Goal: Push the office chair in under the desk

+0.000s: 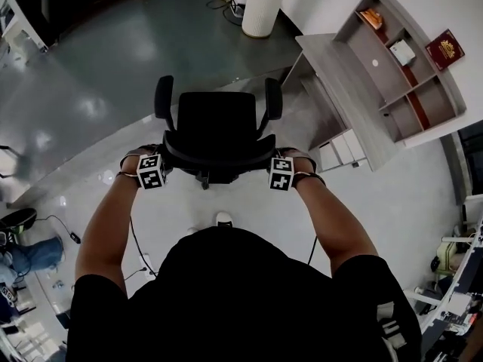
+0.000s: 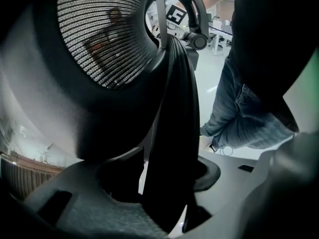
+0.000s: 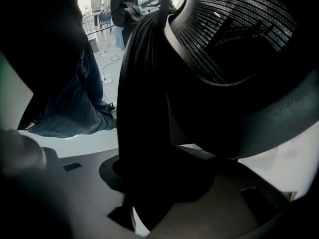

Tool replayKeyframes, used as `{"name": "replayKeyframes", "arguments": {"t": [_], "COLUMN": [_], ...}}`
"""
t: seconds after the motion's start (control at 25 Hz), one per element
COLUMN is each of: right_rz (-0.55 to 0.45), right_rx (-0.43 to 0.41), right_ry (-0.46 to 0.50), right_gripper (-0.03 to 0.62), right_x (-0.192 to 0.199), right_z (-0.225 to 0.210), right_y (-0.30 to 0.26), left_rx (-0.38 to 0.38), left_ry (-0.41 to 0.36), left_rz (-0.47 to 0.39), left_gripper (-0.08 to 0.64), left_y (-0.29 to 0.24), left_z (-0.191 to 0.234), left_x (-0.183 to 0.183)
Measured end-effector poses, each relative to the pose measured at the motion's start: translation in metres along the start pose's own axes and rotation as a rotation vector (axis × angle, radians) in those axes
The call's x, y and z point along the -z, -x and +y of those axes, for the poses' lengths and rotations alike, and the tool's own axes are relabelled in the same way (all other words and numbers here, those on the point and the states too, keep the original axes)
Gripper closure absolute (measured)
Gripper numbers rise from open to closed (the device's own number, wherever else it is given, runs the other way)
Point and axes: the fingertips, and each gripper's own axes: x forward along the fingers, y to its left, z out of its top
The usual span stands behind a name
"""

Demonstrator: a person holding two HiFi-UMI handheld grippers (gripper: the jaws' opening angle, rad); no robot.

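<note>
The black office chair (image 1: pixel 219 123) stands on the grey floor in front of me, its seat facing the grey desk (image 1: pixel 355 96) at the upper right. The chair is apart from the desk. My left gripper (image 1: pixel 164 164) grips the left edge of the backrest and my right gripper (image 1: pixel 268 168) grips its right edge. In the left gripper view the black backrest rim (image 2: pixel 174 133) runs between the pads of the left gripper (image 2: pixel 164 183), with the mesh (image 2: pixel 99 34) above. The right gripper view shows the rim (image 3: pixel 144 108) clamped in the right gripper (image 3: pixel 149 183).
A white drawer unit (image 1: pixel 343 151) sits under the desk's near end. A shelf unit with a red booklet (image 1: pixel 445 49) is on the desk. A white column (image 1: pixel 264 6) rises beyond the chair. Cables (image 1: pixel 60 228) trail at the left. My jeans (image 2: pixel 244 118) are close behind.
</note>
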Motion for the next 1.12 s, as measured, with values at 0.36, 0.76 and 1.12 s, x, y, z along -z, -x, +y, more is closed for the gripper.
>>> {"name": "replayKeyframes", "arguments": {"t": [0.36, 0.76, 1.12], "right_rz": [0.017, 0.036, 0.072], "right_rx": [0.014, 0.034, 0.042], "right_ry": [-0.087, -0.192, -0.333], "right_gripper": [0.431, 0.431, 0.432], "right_x": [0.058, 0.095, 0.09], "right_z": [-0.01, -0.012, -0.015], "right_y": [0.008, 0.01, 0.013], "left_rx": [0.052, 0.038, 0.048], "left_ry": [-0.09, -0.177, -0.296], "left_rz": [-0.001, -0.048, -0.114], "left_gripper": [0.342, 0.342, 0.339], "left_y": [-0.02, -0.043, -0.052], "left_z": [0.038, 0.076, 0.124], "left_x": [-0.056, -0.096, -0.109]}}
